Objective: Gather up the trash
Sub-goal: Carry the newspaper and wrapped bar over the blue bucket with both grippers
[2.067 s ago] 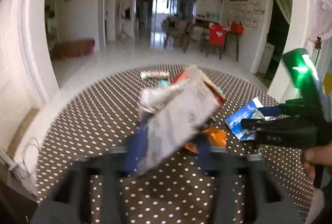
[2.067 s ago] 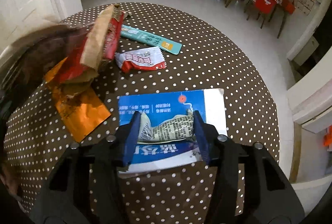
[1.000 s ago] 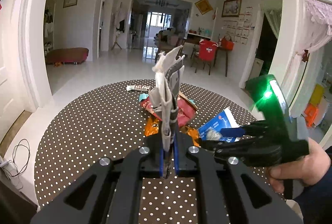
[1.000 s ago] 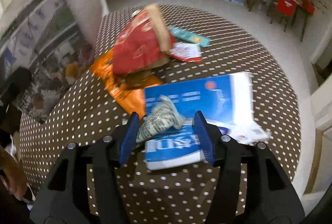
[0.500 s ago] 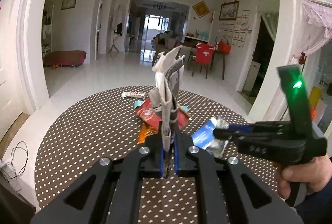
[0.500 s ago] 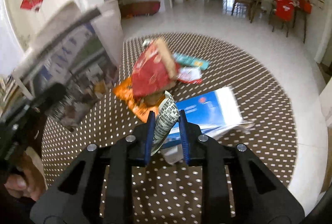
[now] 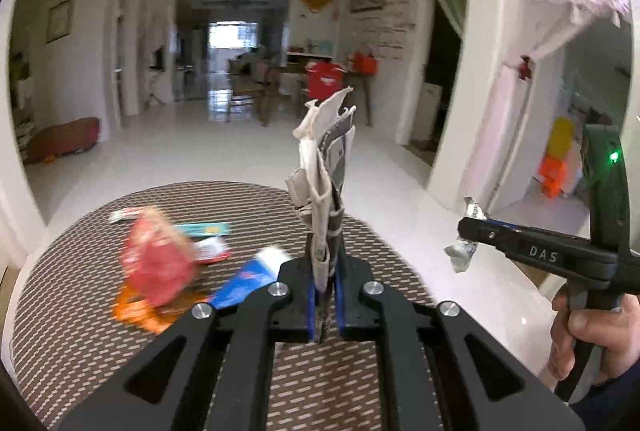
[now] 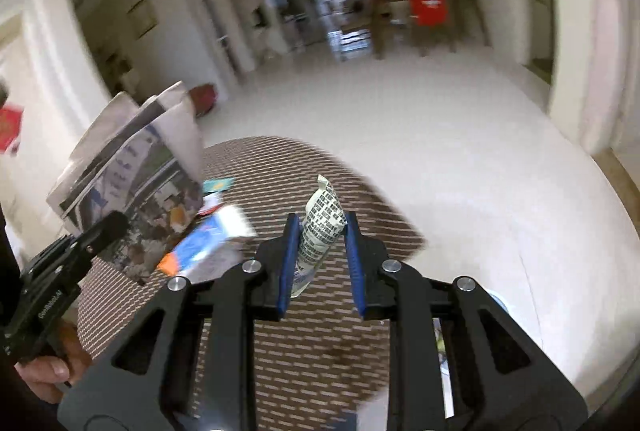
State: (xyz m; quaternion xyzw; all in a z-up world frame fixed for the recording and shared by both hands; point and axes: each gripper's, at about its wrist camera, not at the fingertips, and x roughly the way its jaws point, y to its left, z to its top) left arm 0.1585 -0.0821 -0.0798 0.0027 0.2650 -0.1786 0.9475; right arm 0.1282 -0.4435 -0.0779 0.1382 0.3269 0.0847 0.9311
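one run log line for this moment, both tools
left tool: shut on folded newspaper | right tool: holding crumpled wrapper | dotted table: wrappers remain

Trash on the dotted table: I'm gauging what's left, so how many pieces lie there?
5 visible: red crumpled bag, orange wrapper beneath it, blue-and-white packet, red-and-white wrapper, teal strip. Blur and the grippers may hide more.

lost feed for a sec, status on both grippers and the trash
Left gripper shut on newspaper. Right gripper holds wrapper. More trash on table. Nothing blocking.
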